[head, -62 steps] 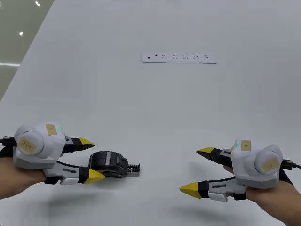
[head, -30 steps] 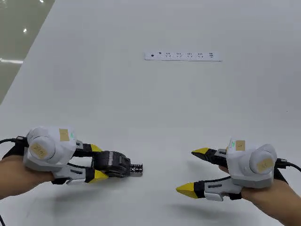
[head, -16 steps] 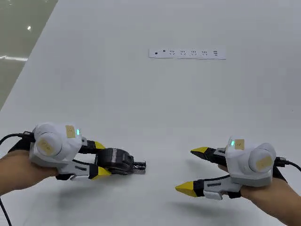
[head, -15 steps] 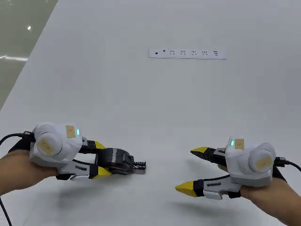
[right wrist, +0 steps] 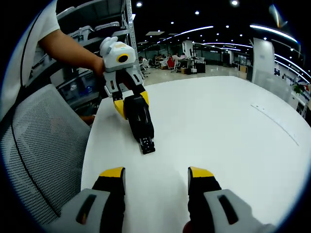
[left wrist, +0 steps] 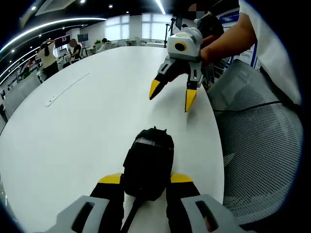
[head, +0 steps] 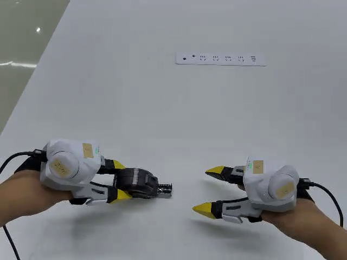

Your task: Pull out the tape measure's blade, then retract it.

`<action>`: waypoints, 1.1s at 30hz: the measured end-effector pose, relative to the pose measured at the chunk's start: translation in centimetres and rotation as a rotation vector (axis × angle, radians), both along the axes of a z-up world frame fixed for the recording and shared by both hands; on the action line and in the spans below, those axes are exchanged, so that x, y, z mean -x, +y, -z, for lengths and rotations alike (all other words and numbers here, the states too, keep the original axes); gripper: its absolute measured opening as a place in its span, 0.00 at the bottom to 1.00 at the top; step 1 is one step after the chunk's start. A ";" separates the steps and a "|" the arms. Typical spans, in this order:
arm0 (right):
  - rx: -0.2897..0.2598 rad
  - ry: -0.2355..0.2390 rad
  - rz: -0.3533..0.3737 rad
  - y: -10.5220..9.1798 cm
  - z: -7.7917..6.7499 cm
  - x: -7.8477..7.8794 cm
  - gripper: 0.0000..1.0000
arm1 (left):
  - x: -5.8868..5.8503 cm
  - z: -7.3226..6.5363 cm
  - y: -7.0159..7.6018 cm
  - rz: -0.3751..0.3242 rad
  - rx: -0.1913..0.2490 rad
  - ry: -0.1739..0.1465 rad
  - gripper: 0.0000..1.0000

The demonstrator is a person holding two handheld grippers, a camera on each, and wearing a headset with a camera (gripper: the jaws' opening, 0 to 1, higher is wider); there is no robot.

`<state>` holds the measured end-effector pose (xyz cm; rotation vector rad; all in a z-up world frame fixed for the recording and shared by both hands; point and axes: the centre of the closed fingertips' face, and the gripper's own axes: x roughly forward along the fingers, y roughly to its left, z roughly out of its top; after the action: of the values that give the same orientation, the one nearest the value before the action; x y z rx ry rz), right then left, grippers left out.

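Observation:
A black tape measure [head: 139, 183] lies on the white table, its blade hook [head: 165, 188] pointing right. My left gripper [head: 117, 181] is shut on its case, the yellow fingertips [left wrist: 111, 178] pressing both sides of the tape measure [left wrist: 148, 162]. My right gripper [head: 209, 189] stands open a short way to the right, its tips facing the hook, with nothing between them. In the right gripper view the tape measure [right wrist: 141, 121] lies ahead of the open right gripper [right wrist: 155, 174], held by the left gripper [right wrist: 130, 106]. The right gripper [left wrist: 170, 94] also shows in the left gripper view.
A white power strip [head: 220, 58] lies flat at the far middle of the table [head: 179, 119]. The table's left edge [head: 32, 70] drops to a glossy floor. A mesh chair [left wrist: 262, 141] stands close by the table's near side.
My left gripper has moved forward around the tape measure and shut on its case. My right gripper has drifted left toward the hook, still open.

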<state>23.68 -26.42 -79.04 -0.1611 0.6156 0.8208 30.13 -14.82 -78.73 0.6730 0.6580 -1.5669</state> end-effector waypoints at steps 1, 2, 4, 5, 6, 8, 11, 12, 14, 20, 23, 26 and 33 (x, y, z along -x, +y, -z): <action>0.000 -0.003 -0.008 0.2 0.1 -0.2 0.51 | 0.0 0.0 0.0 0.000 -0.002 0.000 0.30; -0.001 -0.003 -0.012 0.4 0.1 -0.3 0.51 | 0.0 0.0 0.0 0.000 -0.003 0.000 0.30; 0.002 -0.015 -0.028 0.8 0.2 -0.6 0.49 | 0.1 0.0 0.0 0.003 -0.006 0.000 0.30; 0.003 -0.016 -0.033 0.9 0.2 -0.7 0.48 | 0.1 0.0 0.0 0.003 -0.006 0.000 0.30; 0.004 -0.014 -0.039 1.1 0.3 -0.8 0.48 | 0.1 0.0 0.0 0.003 -0.007 0.000 0.30; 0.007 -0.014 -0.046 1.4 0.6 -1.1 0.49 | 0.2 0.0 -0.1 0.002 -0.009 -0.002 0.30; 0.008 -0.022 -0.066 1.9 0.7 -1.3 0.48 | 0.3 -0.1 -0.1 0.001 -0.009 -0.007 0.30; 0.006 -0.027 -0.071 2.1 0.7 -1.4 0.47 | 0.3 -0.1 -0.1 0.000 -0.008 -0.007 0.30; 0.005 -0.034 -0.080 2.3 0.7 -1.7 0.45 | 0.2 0.0 -0.1 -0.002 -0.007 -0.006 0.30; 0.010 -0.048 -0.125 3.5 1.3 -2.2 0.38 | 0.3 0.0 -0.1 0.000 -0.011 -0.002 0.30; 0.008 -0.044 -0.137 4.0 1.6 -2.4 0.37 | 0.2 0.0 -0.1 0.001 -0.013 -0.004 0.30; 0.005 -0.043 -0.148 4.5 1.7 -2.4 0.35 | 0.2 0.1 -0.1 0.000 -0.014 -0.004 0.30; -0.007 -0.042 -0.163 5.3 2.1 -2.6 0.31 | 0.2 0.1 0.0 0.005 -0.018 -0.004 0.30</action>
<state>26.29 -21.10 -81.14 -0.2234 0.5653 0.9743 29.94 -14.87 -78.82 0.6915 0.6689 -1.5650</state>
